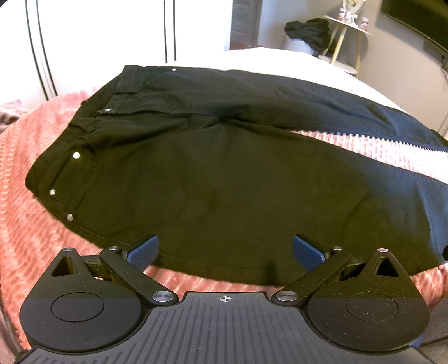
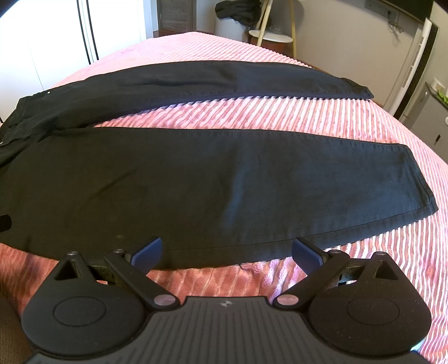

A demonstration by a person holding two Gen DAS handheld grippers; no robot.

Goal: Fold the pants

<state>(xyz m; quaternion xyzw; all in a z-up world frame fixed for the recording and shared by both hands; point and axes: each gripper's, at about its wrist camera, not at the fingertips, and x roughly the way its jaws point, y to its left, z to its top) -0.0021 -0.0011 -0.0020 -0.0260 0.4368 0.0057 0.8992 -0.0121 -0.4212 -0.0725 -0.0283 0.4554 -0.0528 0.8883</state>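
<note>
Two grippers are mine, one in each hand, and both stand with their jaws spread wide and nothing between the blue pads. My left gripper [image 1: 225, 250] hangs at the near edge of the bed [image 1: 33, 156], just over the outer seam of the black pants [image 1: 212, 179], at the hip and thigh part of the near leg. My right gripper [image 2: 226, 252] hangs further along that same near edge, over the lower part of the near leg; from this wrist the pants [image 2: 196, 182] lie flat and face up, spread lengthwise along the bed [image 2: 308, 114], whose ribbed pink cover shows between the two legs. The waistband [image 1: 84, 117] lies toward the left end of the bed, with small metal rivets [image 1: 76, 154] shining at the pocket. The legs run to the right and part from each other, the near leg ending in a hem [image 2: 420, 182] close to the right side of the bed, the far leg [image 2: 252, 79] reaching toward the far right corner. Whether the pads touch the cloth I cannot tell. Beyond the far edge a dark bundle of cloth [image 1: 308, 30] lies heaped beside a small side table [image 1: 347, 25] with slim gold legs.
</note>
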